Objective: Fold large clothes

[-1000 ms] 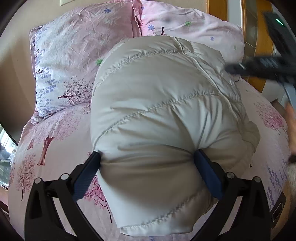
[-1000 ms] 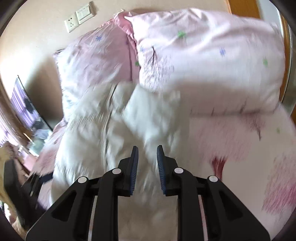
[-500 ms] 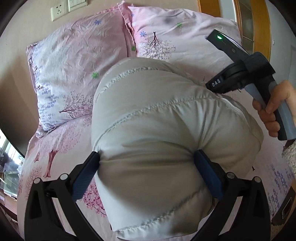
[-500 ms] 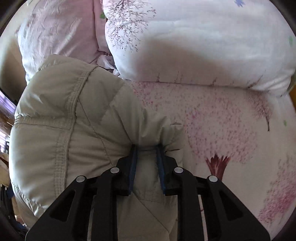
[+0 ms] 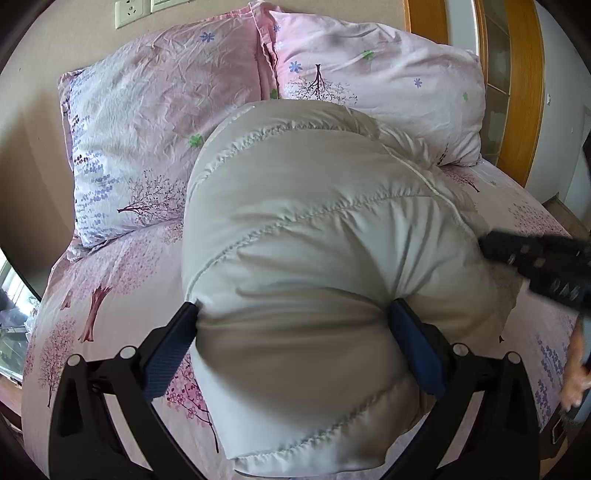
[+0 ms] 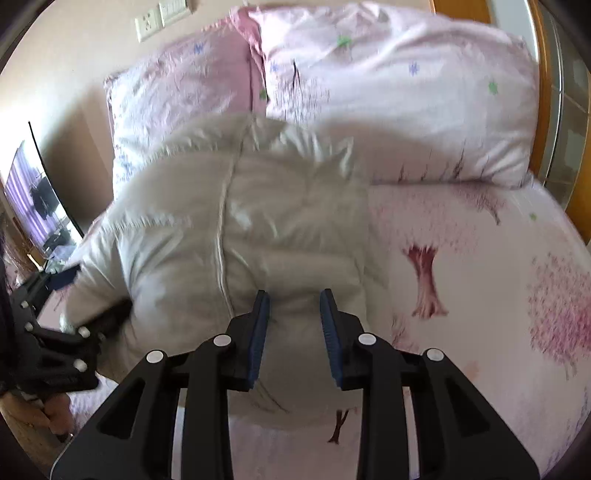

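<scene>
Jacket (image 5: 314, 258) on pink floral bed (image 5: 110, 280), pillows (image 5: 159, 122) behind.

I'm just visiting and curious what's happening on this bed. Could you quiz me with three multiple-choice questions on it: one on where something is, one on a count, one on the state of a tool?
1. Where does the puffy cream quilted jacket lie?
A. on the floor
B. on the pink tree-print bedsheet, in front of the pillows
C. on a chair

2. How many pink floral pillows stand at the head of the bed?
A. two
B. three
C. four

3. How is the left gripper set?
A. closed on nothing
B. spread wide with jacket bulk between its fingers
C. pinching a pillow

Answers:
1 B: the sheet shows on both sides of the jacket.
2 A: two stand side by side under the white wall socket.
3 B: both blue pads press into the padding. The right gripper is partly open over the jacket.
</scene>
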`<state>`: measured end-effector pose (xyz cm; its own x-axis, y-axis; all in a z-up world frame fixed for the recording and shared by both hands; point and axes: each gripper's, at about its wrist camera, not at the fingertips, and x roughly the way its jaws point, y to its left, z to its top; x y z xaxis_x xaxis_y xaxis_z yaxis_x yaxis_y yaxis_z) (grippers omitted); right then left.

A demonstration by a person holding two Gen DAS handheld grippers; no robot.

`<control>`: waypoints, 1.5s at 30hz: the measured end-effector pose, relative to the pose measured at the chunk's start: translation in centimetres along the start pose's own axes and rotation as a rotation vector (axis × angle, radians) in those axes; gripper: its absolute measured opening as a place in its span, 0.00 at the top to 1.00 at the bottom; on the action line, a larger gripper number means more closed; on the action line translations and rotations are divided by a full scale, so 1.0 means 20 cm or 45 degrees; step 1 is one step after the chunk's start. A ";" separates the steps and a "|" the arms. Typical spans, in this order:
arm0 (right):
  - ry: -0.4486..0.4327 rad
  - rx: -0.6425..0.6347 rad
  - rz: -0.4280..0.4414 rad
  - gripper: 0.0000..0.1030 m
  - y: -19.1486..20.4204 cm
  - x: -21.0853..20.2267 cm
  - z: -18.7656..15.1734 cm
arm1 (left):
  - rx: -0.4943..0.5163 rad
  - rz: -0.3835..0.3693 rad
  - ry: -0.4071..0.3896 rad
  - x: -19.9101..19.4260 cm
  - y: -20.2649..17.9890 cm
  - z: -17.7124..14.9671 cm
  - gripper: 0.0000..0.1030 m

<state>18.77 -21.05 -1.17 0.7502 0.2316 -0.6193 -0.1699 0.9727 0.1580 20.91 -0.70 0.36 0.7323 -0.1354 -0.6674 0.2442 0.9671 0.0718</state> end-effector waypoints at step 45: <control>-0.003 0.087 -0.046 0.58 -0.08 -0.06 -0.05 | -0.166 -0.052 0.021 -0.11 0.05 -0.12 0.02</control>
<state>17.52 -22.84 -1.48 0.7564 0.1964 -0.6239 -0.0989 0.9772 0.1878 18.11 1.11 0.12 0.7124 -0.1729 -0.6801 0.1881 0.9808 -0.0522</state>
